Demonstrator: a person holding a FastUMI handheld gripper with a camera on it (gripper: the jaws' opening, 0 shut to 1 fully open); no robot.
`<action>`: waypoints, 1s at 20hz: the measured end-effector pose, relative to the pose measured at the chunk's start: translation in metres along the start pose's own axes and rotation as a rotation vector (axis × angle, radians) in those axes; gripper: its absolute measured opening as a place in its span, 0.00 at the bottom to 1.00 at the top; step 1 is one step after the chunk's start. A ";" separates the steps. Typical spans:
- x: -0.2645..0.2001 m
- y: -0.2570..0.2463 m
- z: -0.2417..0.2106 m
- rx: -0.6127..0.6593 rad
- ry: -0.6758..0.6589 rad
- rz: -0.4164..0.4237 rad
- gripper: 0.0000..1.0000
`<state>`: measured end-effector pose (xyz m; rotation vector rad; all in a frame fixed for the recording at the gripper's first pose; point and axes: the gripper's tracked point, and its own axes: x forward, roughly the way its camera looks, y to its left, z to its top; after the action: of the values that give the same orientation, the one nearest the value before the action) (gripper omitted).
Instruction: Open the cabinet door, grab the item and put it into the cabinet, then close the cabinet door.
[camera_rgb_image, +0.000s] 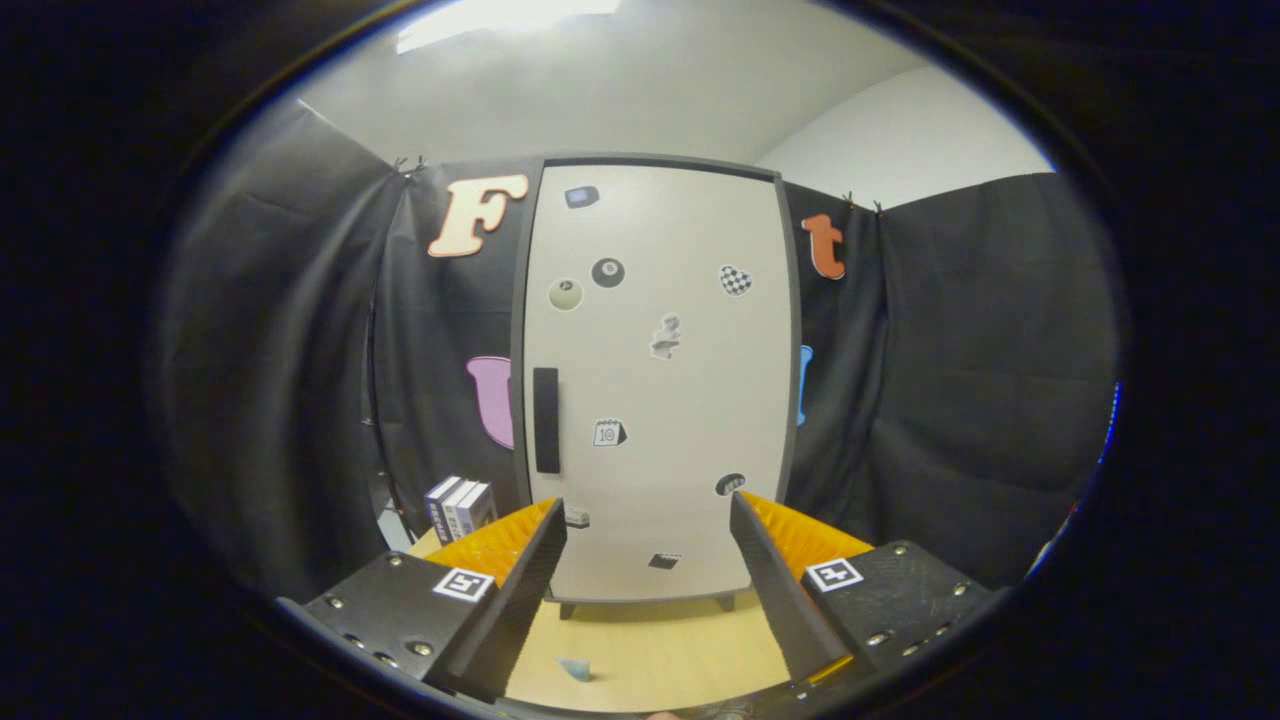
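A tall white cabinet (655, 380) with a dark frame stands upright on the wooden table, straight ahead of my fingers. Its door is closed and carries several small stickers. A black vertical handle (546, 420) sits on the door's left side, a little above my left fingertip. My gripper (648, 515) is open, its fingers spread wide with nothing between them, some way short of the door. A small boxed item with blue and white sides (460, 507) stands on the table left of the cabinet, just beyond my left finger.
The wooden table (660, 650) runs from under my fingers to the cabinet's feet. A small pale blue scrap (576, 669) lies on it between the fingers. Black cloth walls close in on both sides and behind the cabinet.
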<state>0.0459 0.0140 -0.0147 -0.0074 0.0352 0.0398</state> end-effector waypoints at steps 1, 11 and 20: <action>0.007 0.004 0.000 -0.003 -0.003 0.009 0.98; 0.109 0.074 -0.008 -0.001 0.018 0.124 0.98; 0.196 0.119 -0.012 0.028 0.030 0.171 0.98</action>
<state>0.2365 0.1404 -0.0342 0.0233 0.0660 0.2106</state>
